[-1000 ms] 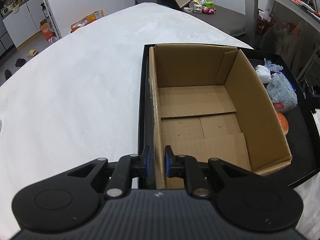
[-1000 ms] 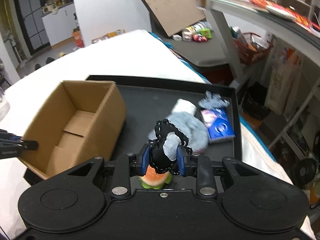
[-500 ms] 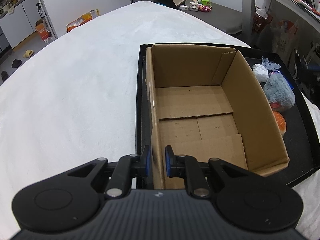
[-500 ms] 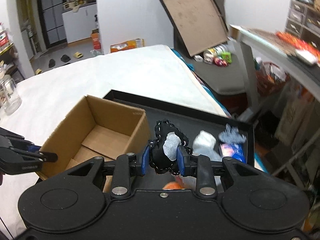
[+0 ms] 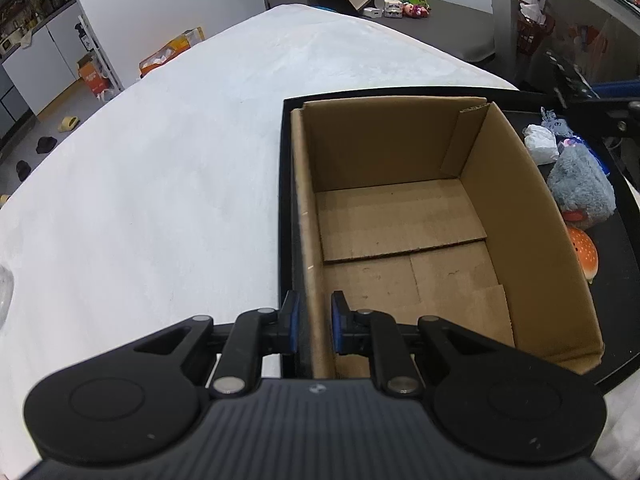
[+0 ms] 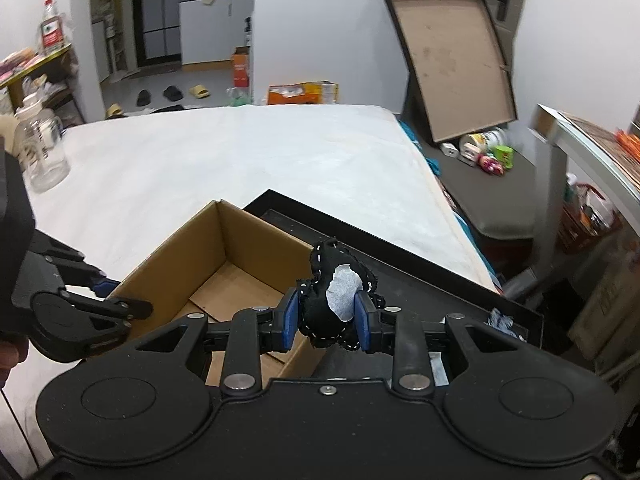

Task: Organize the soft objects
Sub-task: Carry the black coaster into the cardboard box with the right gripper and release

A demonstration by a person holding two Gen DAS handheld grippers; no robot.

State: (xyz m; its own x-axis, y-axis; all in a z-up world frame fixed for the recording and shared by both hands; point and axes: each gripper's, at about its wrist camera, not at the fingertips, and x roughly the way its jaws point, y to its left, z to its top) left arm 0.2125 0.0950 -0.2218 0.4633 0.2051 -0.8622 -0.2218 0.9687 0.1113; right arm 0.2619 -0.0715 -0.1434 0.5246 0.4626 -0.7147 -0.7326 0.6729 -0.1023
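Observation:
An open, empty cardboard box (image 5: 400,208) stands at the left end of a black tray (image 5: 286,200). My left gripper (image 5: 312,328) is shut on the box's left wall near its near corner; it also shows at the left of the right wrist view, the left gripper (image 6: 108,296). My right gripper (image 6: 326,322) is shut on a black soft toy (image 6: 324,276) with white stitching and a white patch, held in the air above the right wall of the box (image 6: 224,264). On the tray right of the box lie a grey-blue plush (image 5: 580,188), an orange burger-like toy (image 5: 582,248) and a white wad (image 5: 540,144).
The tray sits on a wide white table (image 5: 160,180). A clear plastic bottle (image 6: 42,148) stands at the table's far left. A small grey knit piece (image 5: 554,124) lies at the tray's far end. A big brown board (image 6: 452,64) leans on the wall beyond.
My right gripper has carried the black toy up and to the left, from over the tray's toys to the box's right wall, rolling as it went. The left gripper kept its hold on the box.

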